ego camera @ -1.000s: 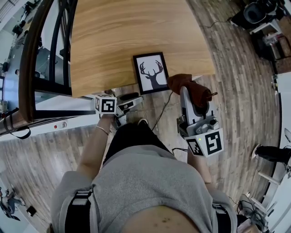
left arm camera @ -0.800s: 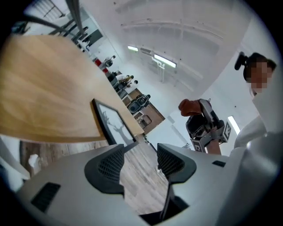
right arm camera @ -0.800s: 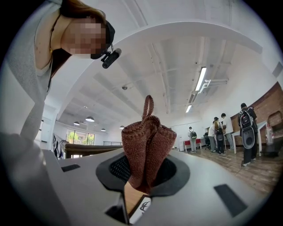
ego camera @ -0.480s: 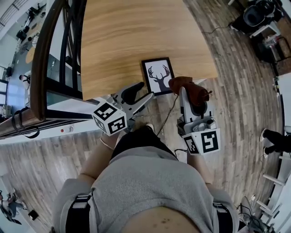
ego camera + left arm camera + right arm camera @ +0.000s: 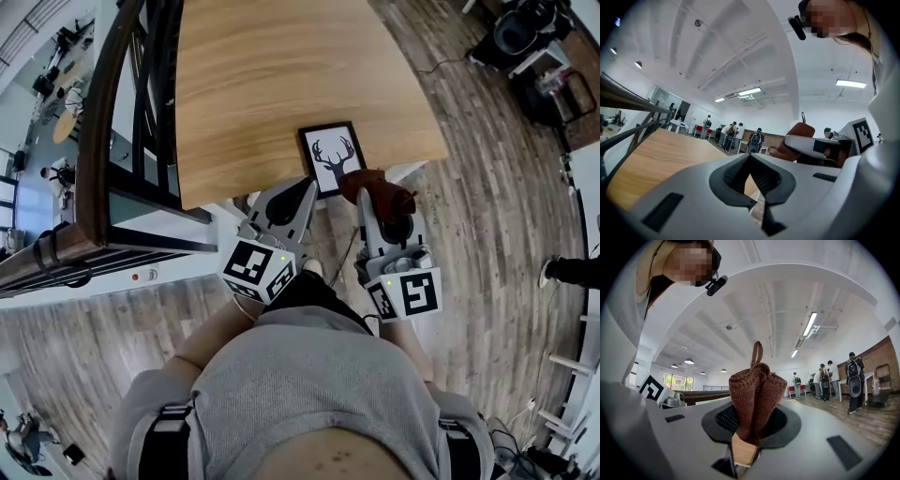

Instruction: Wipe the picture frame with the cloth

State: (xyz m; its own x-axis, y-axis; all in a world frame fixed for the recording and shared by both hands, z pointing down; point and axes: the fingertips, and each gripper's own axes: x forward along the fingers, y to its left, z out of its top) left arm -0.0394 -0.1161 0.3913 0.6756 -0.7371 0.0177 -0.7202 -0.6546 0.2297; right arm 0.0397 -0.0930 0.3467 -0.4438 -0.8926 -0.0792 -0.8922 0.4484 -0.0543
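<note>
Brown knitted cloth point(image 5: 754, 390) clamped tight in right gripper point(image 5: 749, 427), loop sticking up | left gripper point(image 5: 751, 159) jaws just snapped closed, nothing between them | picture frame point(image 5: 333, 157) with the deer print lies flat on wooden table point(image 5: 262, 84), at its near edge | cloth sits just beside frame's near corner

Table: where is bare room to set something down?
The table is bare from the picture frame to its far edge and the railing. Crowded: the near right corner, where knitted cloth, left gripper and right gripper gather.
</note>
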